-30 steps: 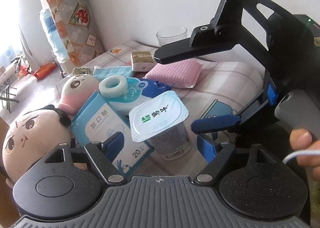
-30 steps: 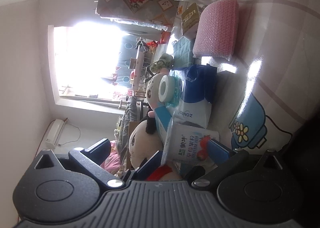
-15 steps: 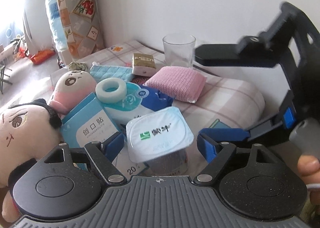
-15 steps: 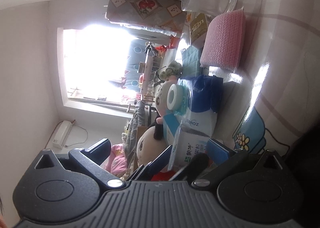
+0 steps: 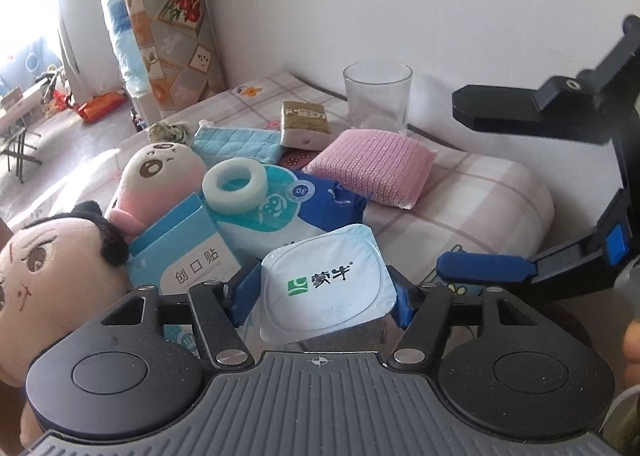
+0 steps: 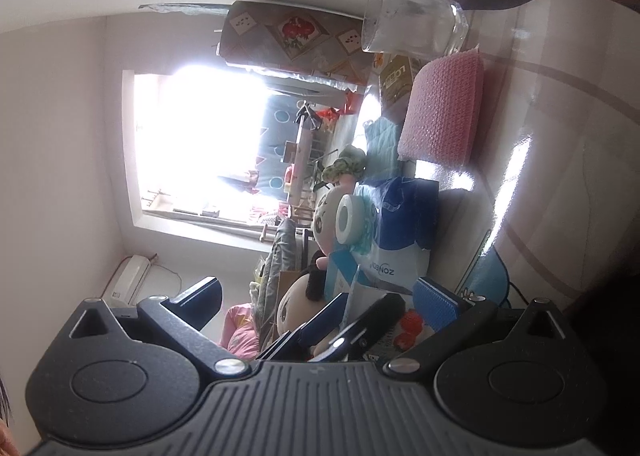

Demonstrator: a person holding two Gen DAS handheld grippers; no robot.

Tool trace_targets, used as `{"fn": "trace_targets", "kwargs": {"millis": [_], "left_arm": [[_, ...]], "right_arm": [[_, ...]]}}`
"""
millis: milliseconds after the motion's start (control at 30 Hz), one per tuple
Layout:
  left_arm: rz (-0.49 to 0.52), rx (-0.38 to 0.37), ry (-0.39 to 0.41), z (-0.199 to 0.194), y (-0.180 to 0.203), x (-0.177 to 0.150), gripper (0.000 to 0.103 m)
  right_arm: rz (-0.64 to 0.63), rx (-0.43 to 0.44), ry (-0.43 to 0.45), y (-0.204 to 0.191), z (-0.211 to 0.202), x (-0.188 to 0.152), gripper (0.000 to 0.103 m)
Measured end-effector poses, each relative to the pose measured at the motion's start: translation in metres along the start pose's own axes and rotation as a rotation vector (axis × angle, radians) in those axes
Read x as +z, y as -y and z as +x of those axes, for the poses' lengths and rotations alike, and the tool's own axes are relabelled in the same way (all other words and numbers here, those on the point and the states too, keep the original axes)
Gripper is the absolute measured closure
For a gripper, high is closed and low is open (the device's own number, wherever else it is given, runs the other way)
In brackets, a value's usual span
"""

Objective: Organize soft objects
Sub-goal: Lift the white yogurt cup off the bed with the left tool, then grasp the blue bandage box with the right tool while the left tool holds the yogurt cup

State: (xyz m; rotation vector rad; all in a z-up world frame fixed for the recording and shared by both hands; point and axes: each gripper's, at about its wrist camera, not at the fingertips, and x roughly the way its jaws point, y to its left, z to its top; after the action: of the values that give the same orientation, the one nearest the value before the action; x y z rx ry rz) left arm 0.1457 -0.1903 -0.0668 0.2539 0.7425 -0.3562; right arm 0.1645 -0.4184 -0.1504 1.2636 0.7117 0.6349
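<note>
The left tongs (image 5: pixel 320 292) are closing, blue pads on both sides of the white foil-lidded yogurt cup (image 5: pixel 326 284), which stands on the checked surface (image 5: pixel 480 192). The right tongs (image 6: pixel 316 300) are wide open.

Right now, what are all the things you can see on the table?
yogurt cup: one, white foil lid, nearest, between the left gripper's closing blue pads
plaster box: one, light blue, left of the cup
wipes pack: one, blue and white, behind the cup
tape ring: one, white, on the wipes pack
pink sponge: one, mid-table
glass: one, clear, empty, by the wall
tissue packet: one, gold and white
quilted pouch: one, light blue
plush dolls: two, pink-capped, black-haired, left side
left gripper: around the cup
right gripper: open, right side
</note>
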Motion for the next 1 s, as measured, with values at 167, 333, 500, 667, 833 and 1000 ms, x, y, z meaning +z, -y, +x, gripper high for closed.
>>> {"fn": "trace_targets", "kwargs": {"millis": [167, 333, 500, 667, 833, 1000], "left_arm": [[0.018, -0.022, -0.003, -0.009, -0.002, -0.003, 0.041], [0.045, -0.05, -0.02, -0.025, -0.006, -0.014, 0.041], [0.078, -0.063, -0.011, -0.043, -0.009, -0.031, 0.04], [0.08, -0.075, 0.016, -0.051, -0.012, -0.042, 0.041], [0.046, -0.105, 0.028, -0.05, -0.014, -0.048, 0.039], [0.004, -0.124, 0.025, -0.045, -0.018, -0.051, 0.037]], "right_arm": [[0.001, -0.004, 0.015, 0.0, -0.004, -0.001, 0.0], [-0.002, -0.01, 0.007, -0.001, -0.006, -0.004, 0.0], [-0.023, -0.008, -0.03, -0.008, 0.003, -0.008, 0.0], [-0.071, 0.001, -0.115, -0.021, 0.026, -0.016, 0.006], [-0.135, -0.029, -0.208, -0.03, 0.054, -0.025, 0.035], [-0.172, -0.092, -0.277, -0.033, 0.069, -0.037, 0.043]]}}
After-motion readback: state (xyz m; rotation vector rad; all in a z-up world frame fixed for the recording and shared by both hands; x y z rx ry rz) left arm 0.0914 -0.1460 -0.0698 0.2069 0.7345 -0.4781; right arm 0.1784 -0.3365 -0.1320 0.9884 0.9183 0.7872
